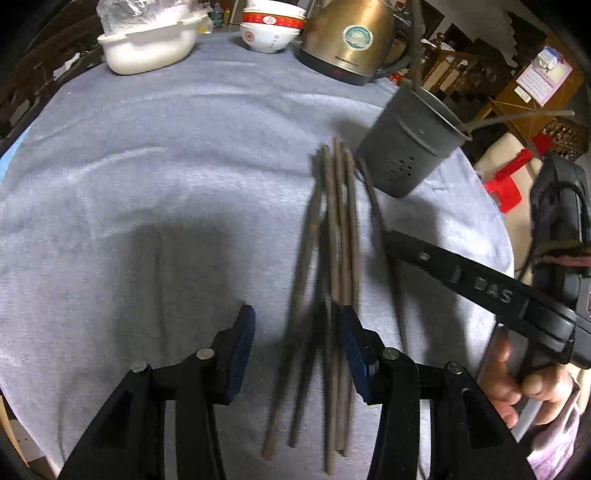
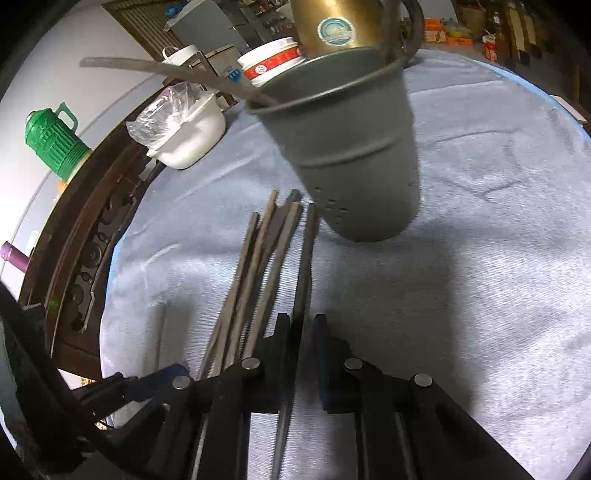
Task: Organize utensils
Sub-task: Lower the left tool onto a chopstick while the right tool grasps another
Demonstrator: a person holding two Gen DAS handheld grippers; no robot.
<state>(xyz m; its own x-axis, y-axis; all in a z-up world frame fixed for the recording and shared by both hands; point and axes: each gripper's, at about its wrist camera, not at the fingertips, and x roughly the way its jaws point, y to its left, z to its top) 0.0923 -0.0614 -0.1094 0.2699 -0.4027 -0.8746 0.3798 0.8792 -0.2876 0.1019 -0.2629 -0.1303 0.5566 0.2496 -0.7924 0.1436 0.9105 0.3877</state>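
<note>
**Chopsticks: two or so in the holder, most of the bundle left on the cloth**

Status from my end. The dark grey metal utensil holder with the drain holes near its base (image 2: 343, 155) stands upright on the pale blue-grey cloth over the table (image 1: 147, 147), w/ two, maybe three, long thin sticks leaning out of its rim already. So a small part of the job looks done.

What's left: the loose bundle of brown wooden chopsticks (image 1: 336, 258) lying flat on the cloth, tips just beside the holder's base. I count approx. six in the left wrist view, but motion blur smears them, so I can't be sure of the number.

Right gripper (image 2: 301, 325): jaws drawn nearly together around a single chopstick, the right-most one of the bundle, which runs straight through the narrow gap. Whether the pads are pressing on it, I can't tell. It isn't lifted; its far end lies on the cloth by the holder.

Left gripper (image 1: 295, 354): jaws part open, hanging low over the near ends of the bundle. Several sticks pass between its blue pads, but nothing is pinched.

Behind, untouched: a brass-coloured electric kettle (image 1: 347, 37), stacked white bowls with red bands (image 1: 271, 26), a white plastic tub w/ a clear bag (image 1: 147, 48).

My estimate: early-to-mid, most sticks still to go.
</note>
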